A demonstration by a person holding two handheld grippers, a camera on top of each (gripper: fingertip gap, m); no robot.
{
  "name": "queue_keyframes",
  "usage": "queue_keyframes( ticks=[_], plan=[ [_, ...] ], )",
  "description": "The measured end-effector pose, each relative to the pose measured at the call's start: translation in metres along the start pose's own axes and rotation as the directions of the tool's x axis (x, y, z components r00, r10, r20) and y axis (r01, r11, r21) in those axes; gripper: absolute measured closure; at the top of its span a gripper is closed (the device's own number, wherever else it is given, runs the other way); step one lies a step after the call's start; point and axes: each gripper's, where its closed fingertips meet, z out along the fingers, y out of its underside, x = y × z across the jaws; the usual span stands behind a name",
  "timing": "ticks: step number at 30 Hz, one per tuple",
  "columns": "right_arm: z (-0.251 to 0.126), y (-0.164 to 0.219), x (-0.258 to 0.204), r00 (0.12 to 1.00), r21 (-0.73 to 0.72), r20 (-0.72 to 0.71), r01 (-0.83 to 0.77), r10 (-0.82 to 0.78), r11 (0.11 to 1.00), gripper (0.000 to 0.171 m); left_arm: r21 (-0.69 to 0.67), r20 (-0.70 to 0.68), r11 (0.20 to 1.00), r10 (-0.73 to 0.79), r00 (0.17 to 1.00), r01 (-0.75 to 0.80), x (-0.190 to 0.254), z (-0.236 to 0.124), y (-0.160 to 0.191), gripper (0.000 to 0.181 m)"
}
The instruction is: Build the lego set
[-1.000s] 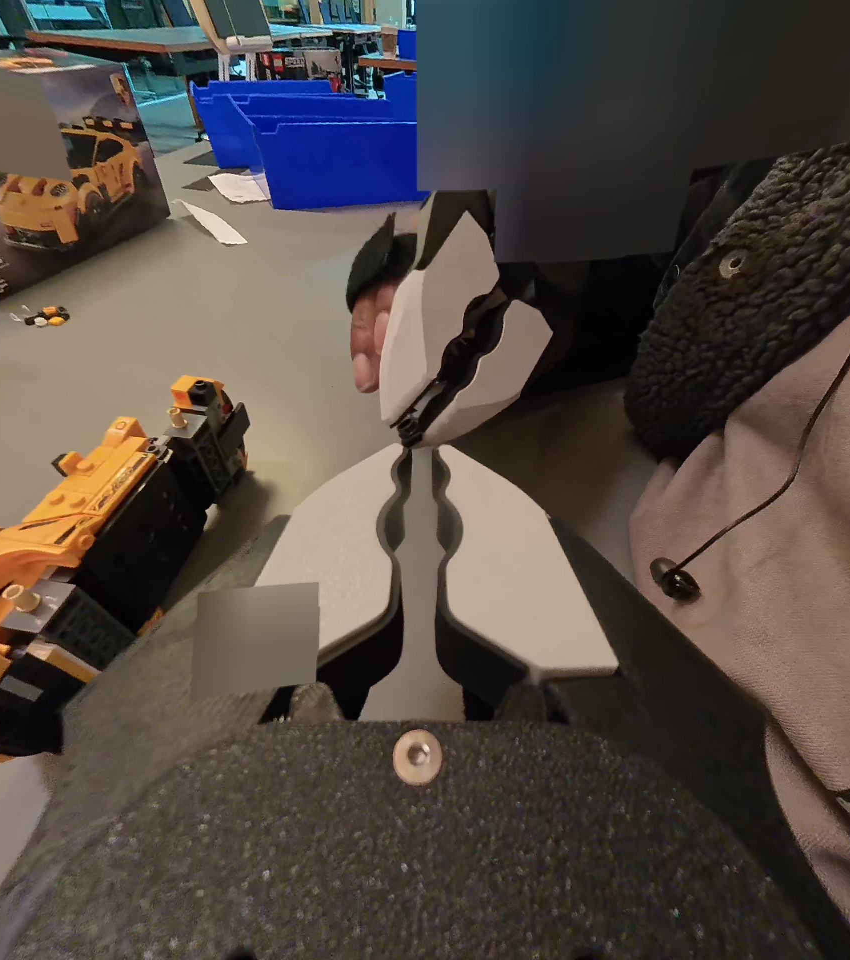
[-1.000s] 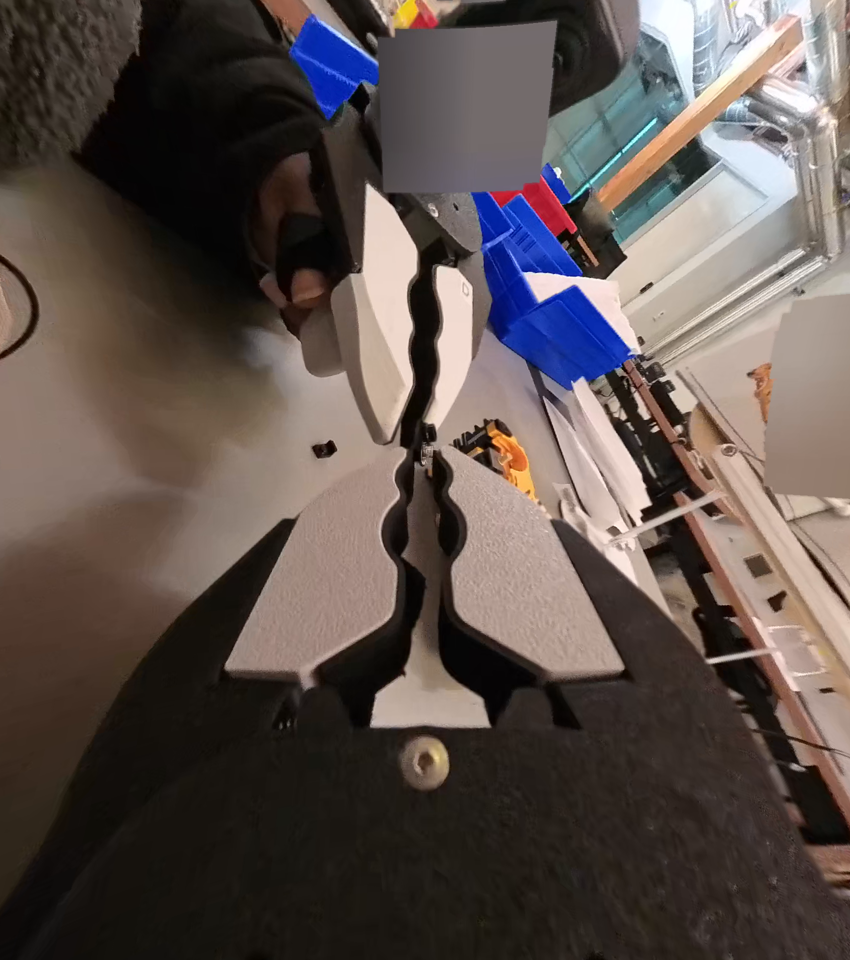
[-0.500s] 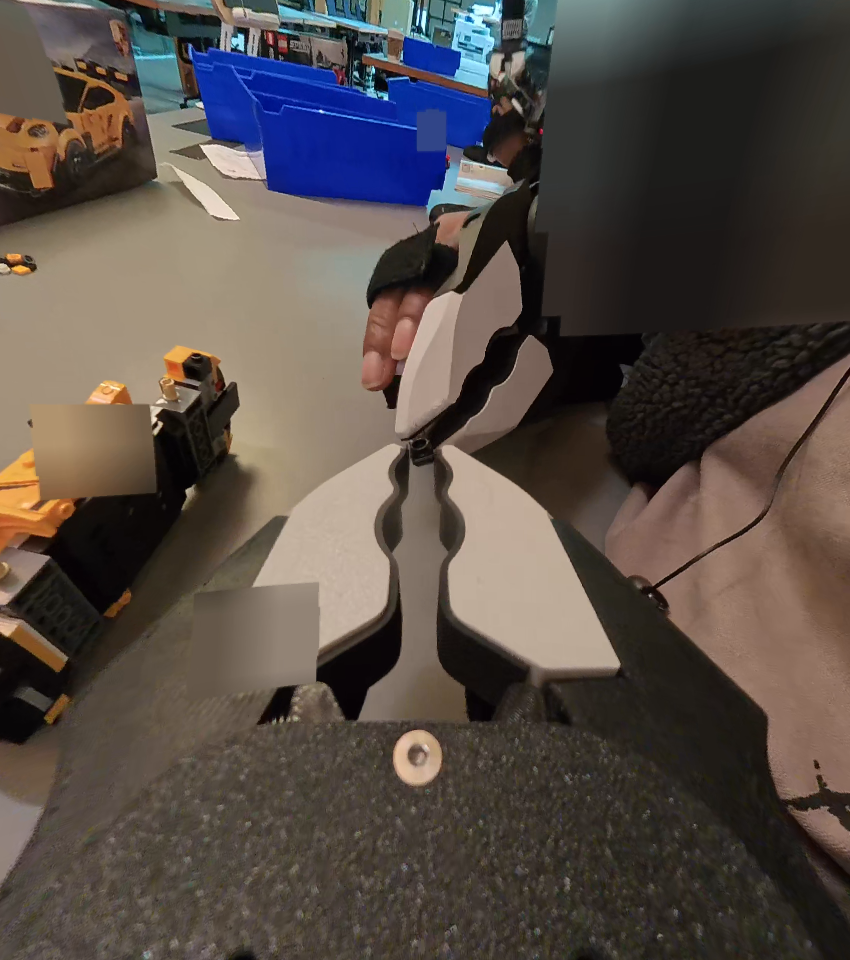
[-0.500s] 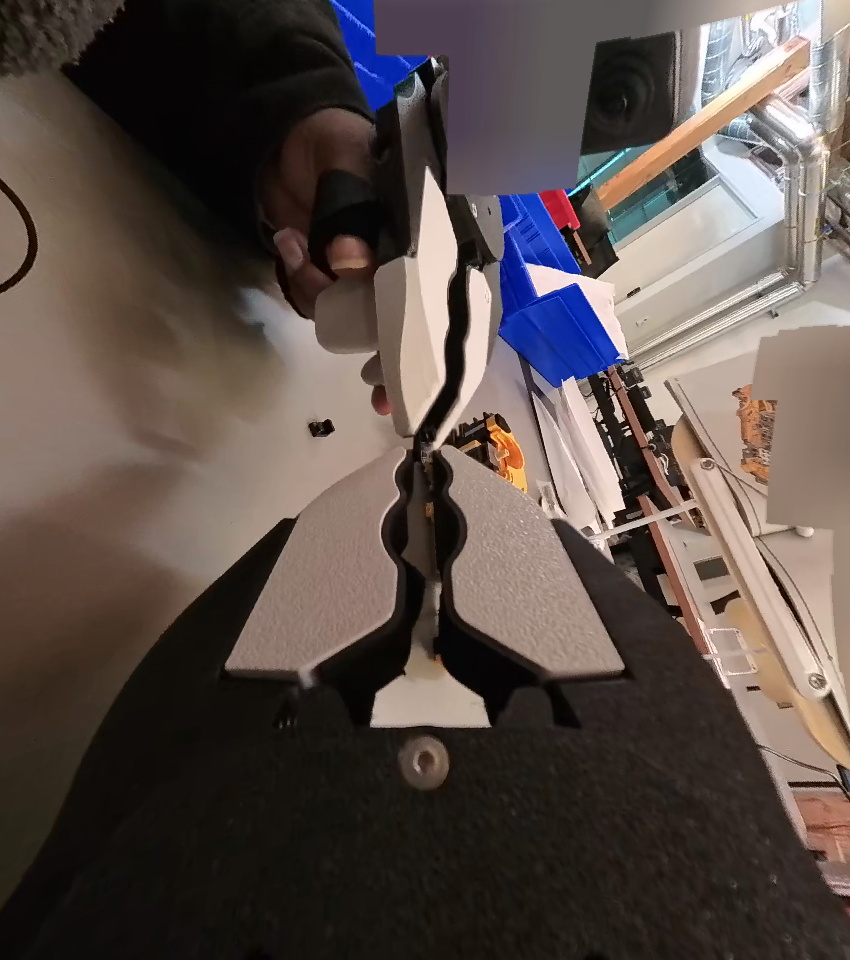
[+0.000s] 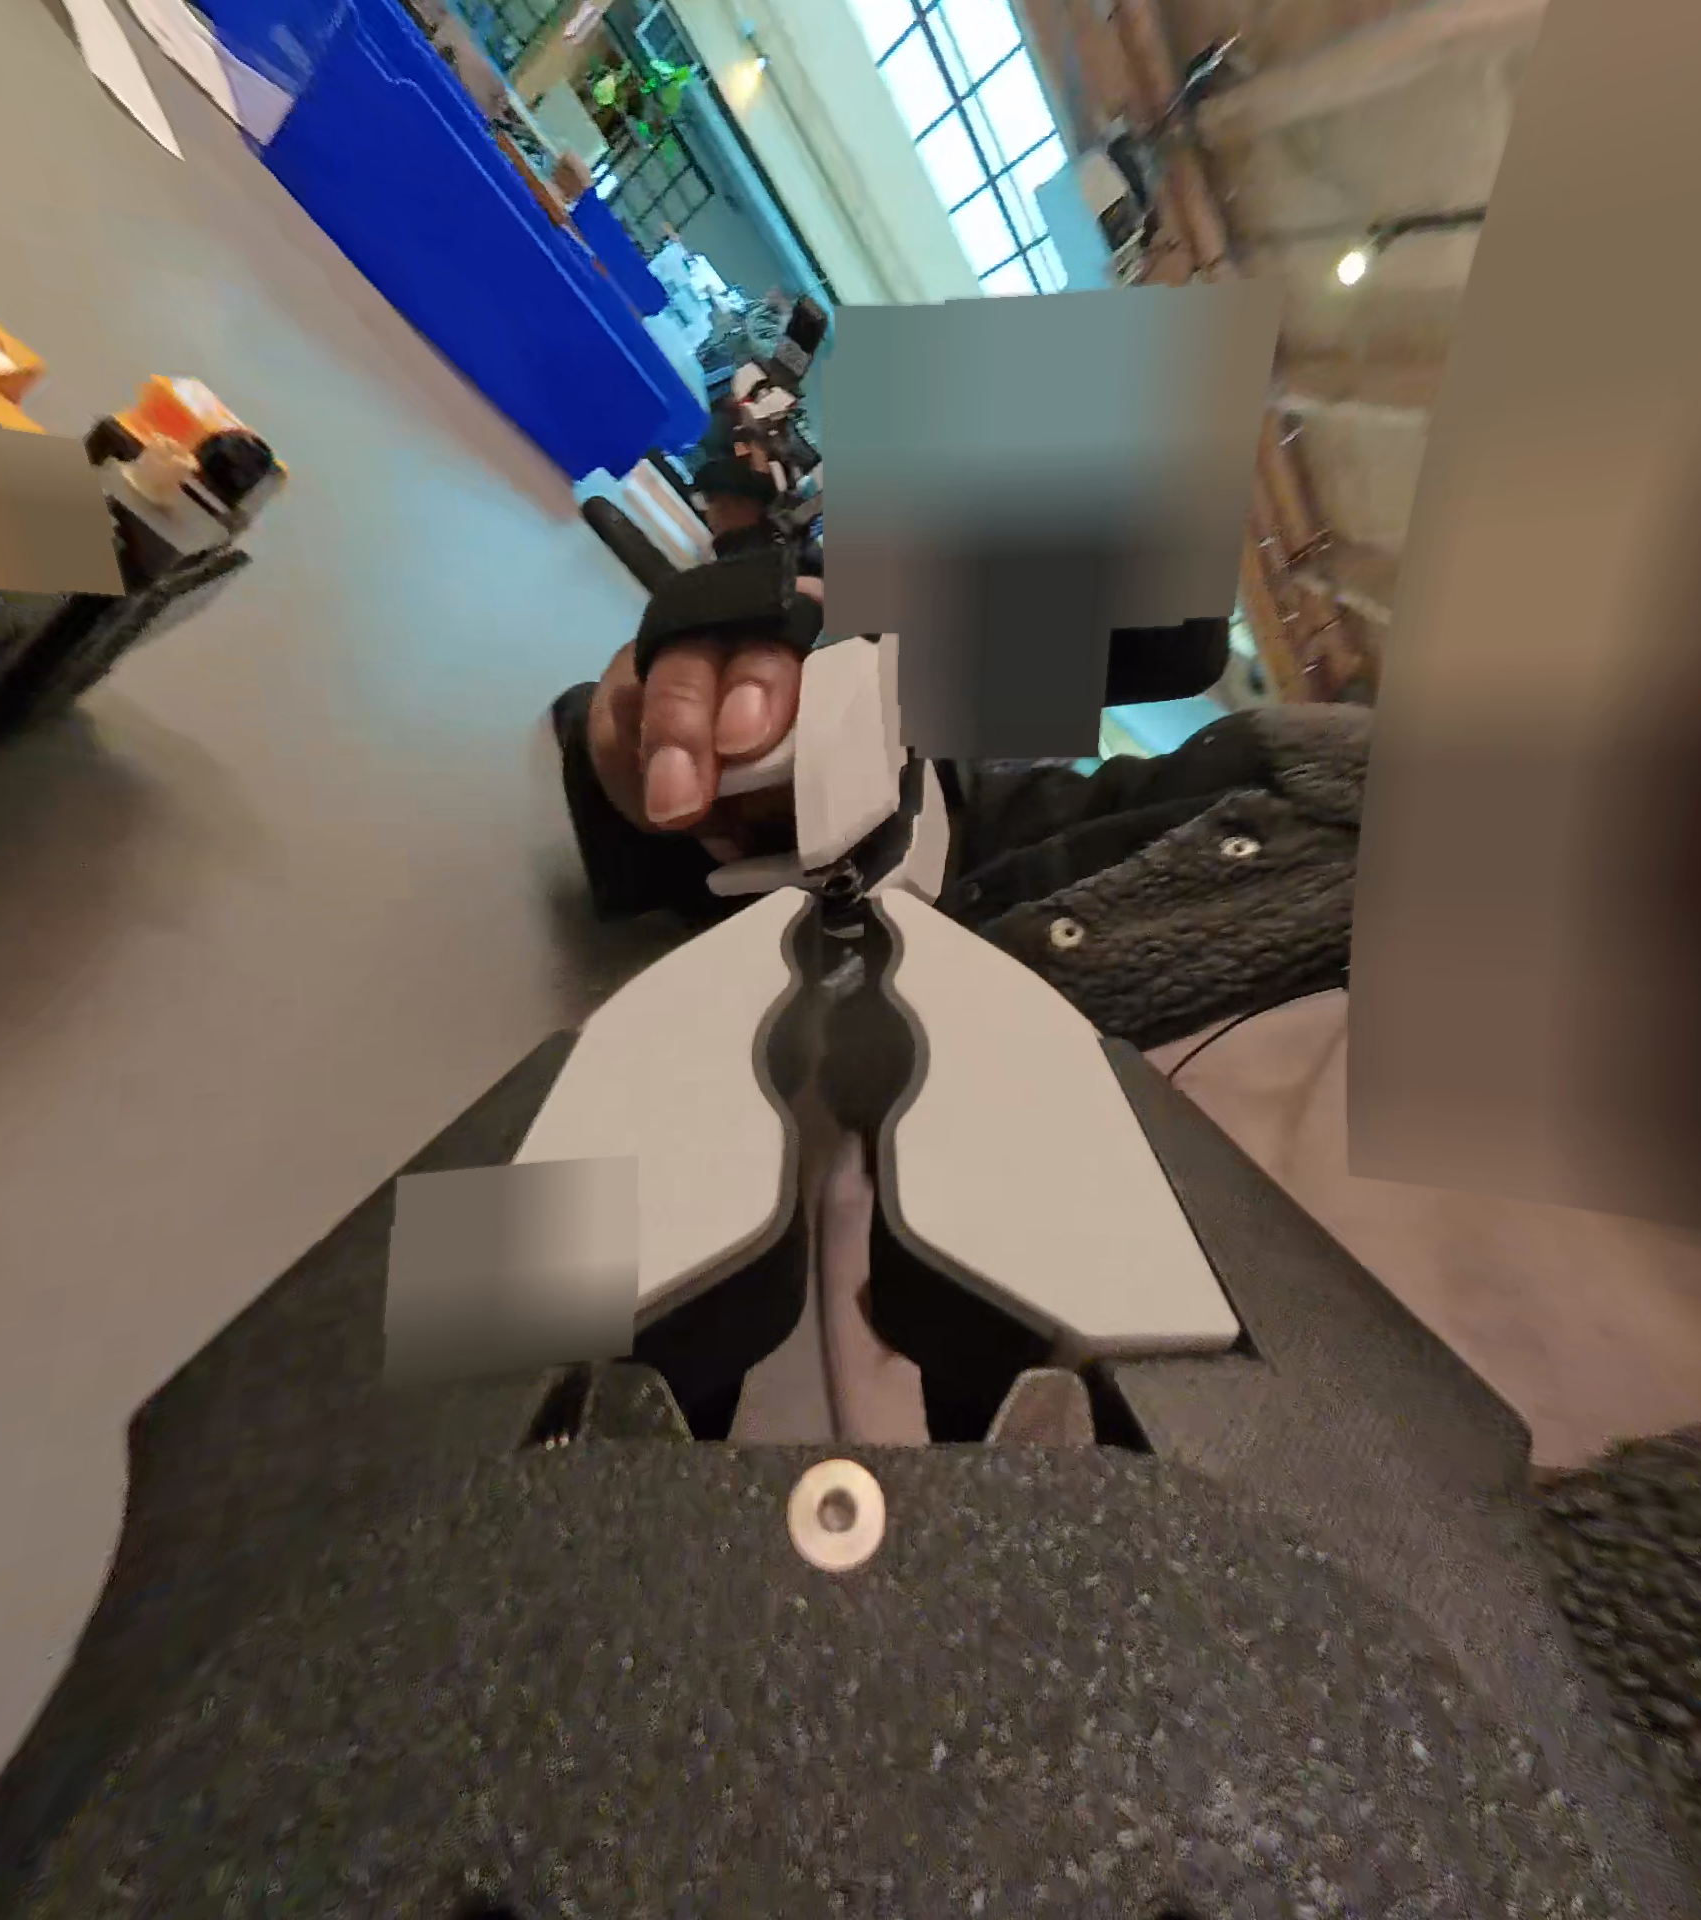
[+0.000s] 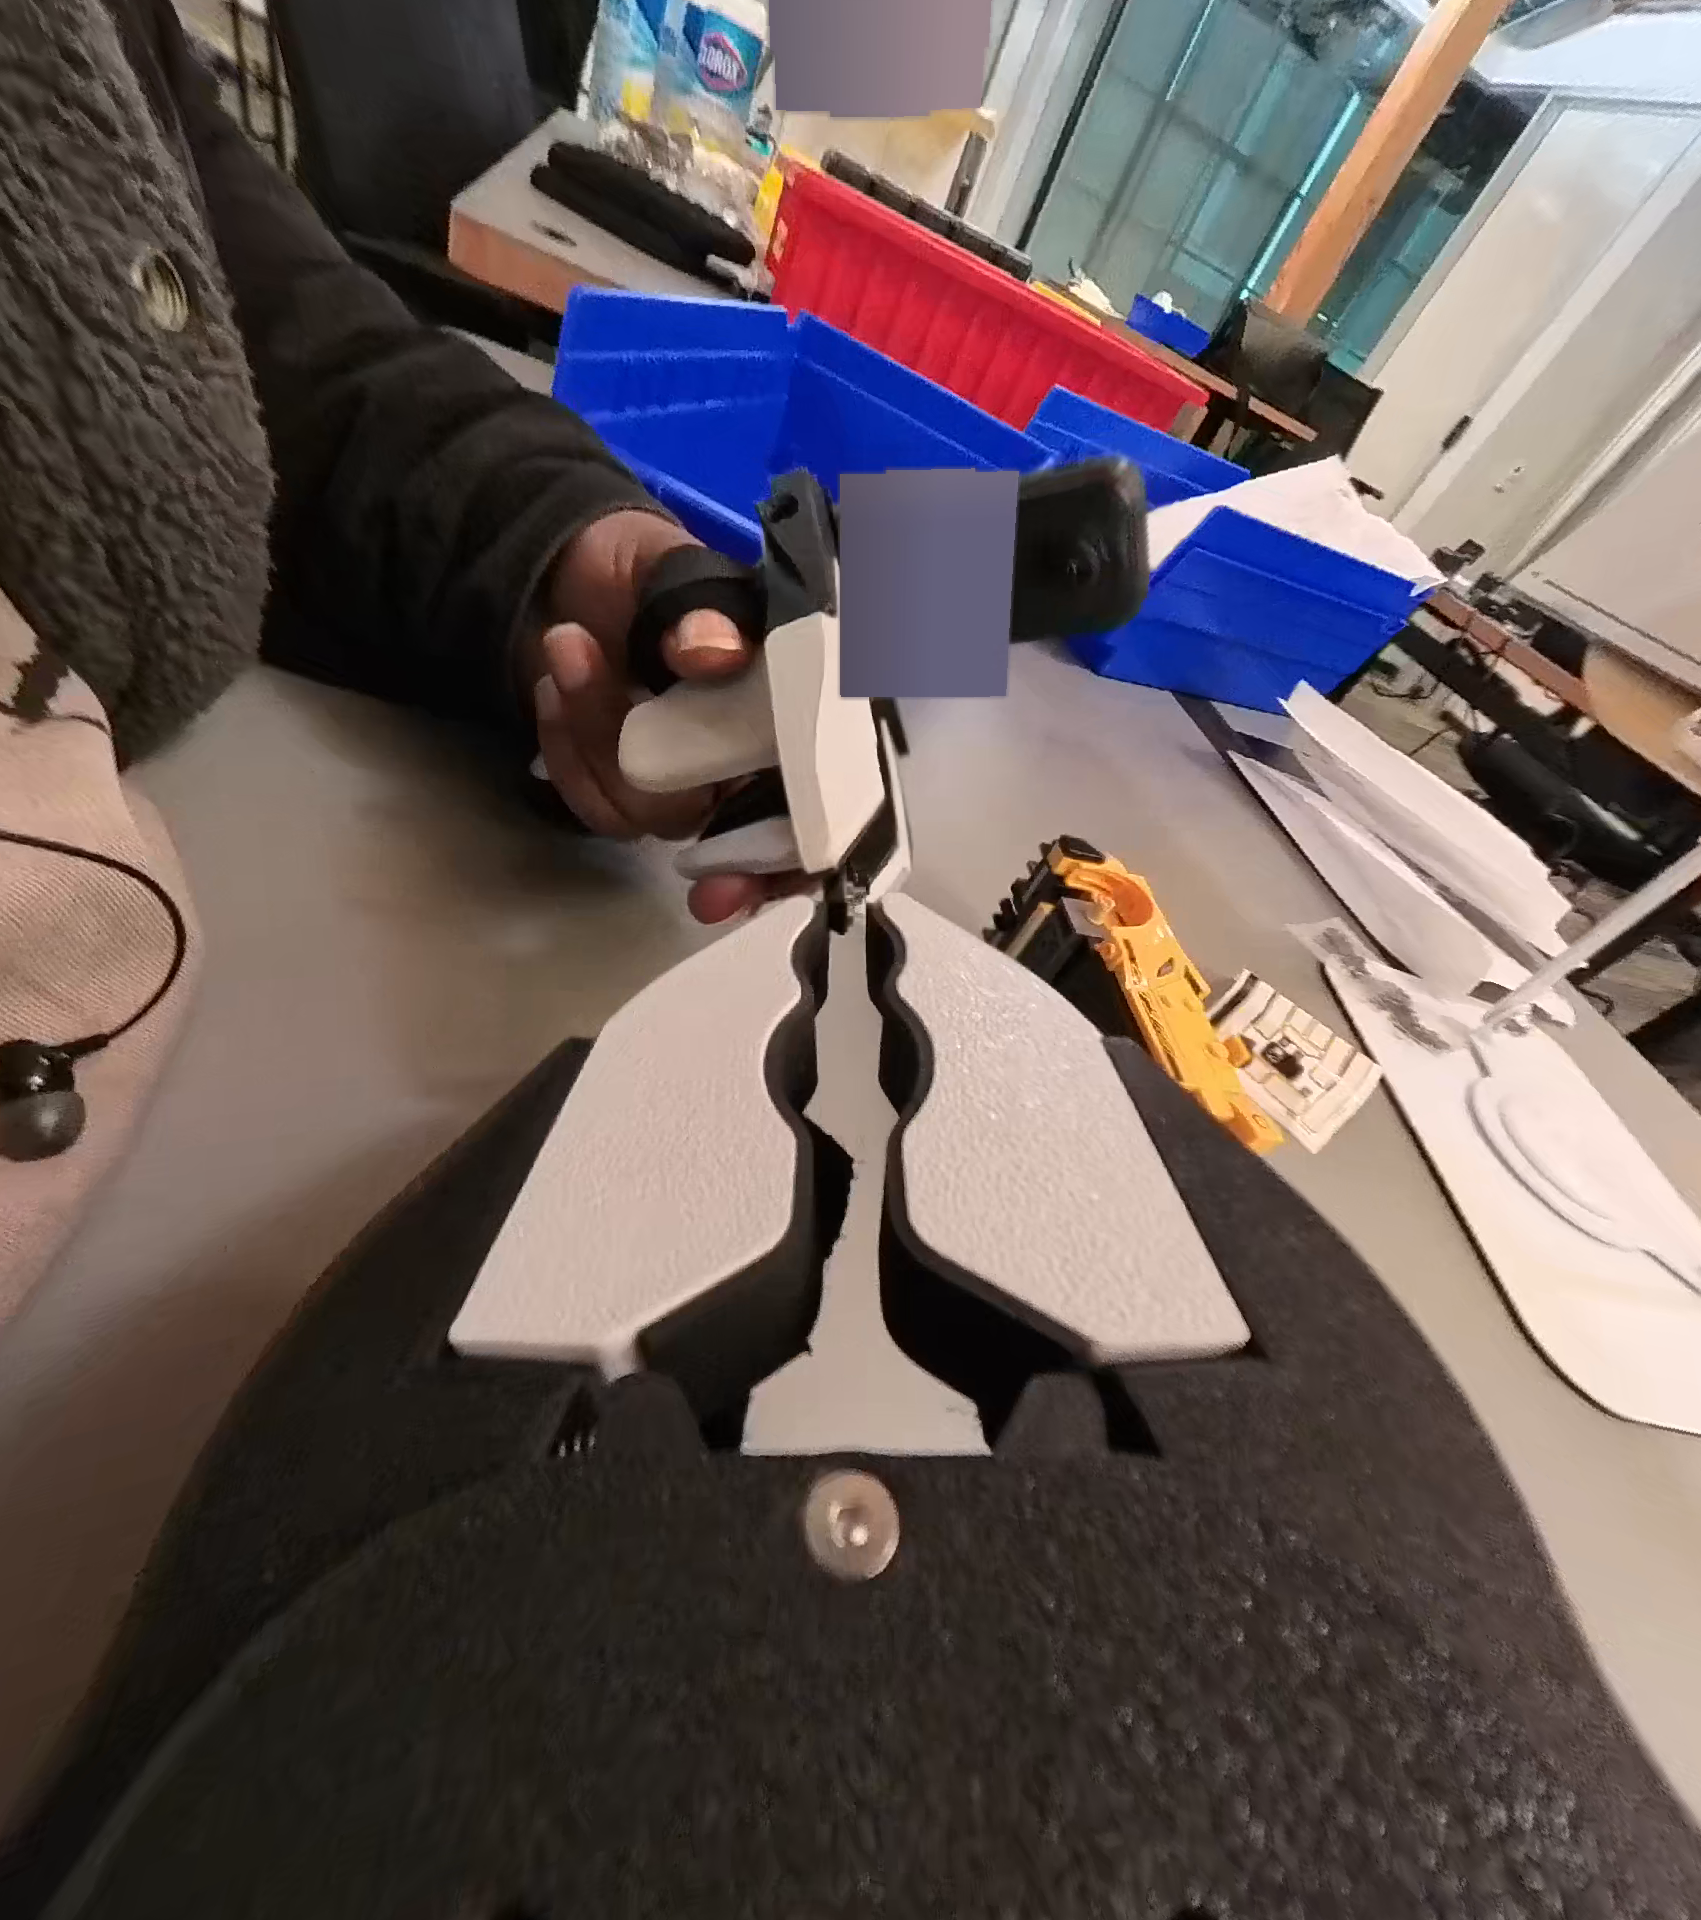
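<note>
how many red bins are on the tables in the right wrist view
1. The red bin sits on the far table, directly behind the row of blue bins. The blue bins and a blur patch cover part of that area, so another could be hidden.

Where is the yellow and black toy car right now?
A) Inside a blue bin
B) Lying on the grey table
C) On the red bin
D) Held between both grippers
B: the toy car lies on the grey table, beside the meeting gripper tips, outside the blue bins.
</note>
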Motion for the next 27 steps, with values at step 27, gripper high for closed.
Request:
queue_keyframes(
  ticks=[27],
  plan=[
    [0.001, -0.007, -0.013, 0.998, 0.026, 0.067, 0.001, -0.002, 1.0, 0.164, -0.044, -0.106, 0.992, -0.124, 0.987, 0.12, 0.007, 0.006, 0.008, 0.174]
  ],
)
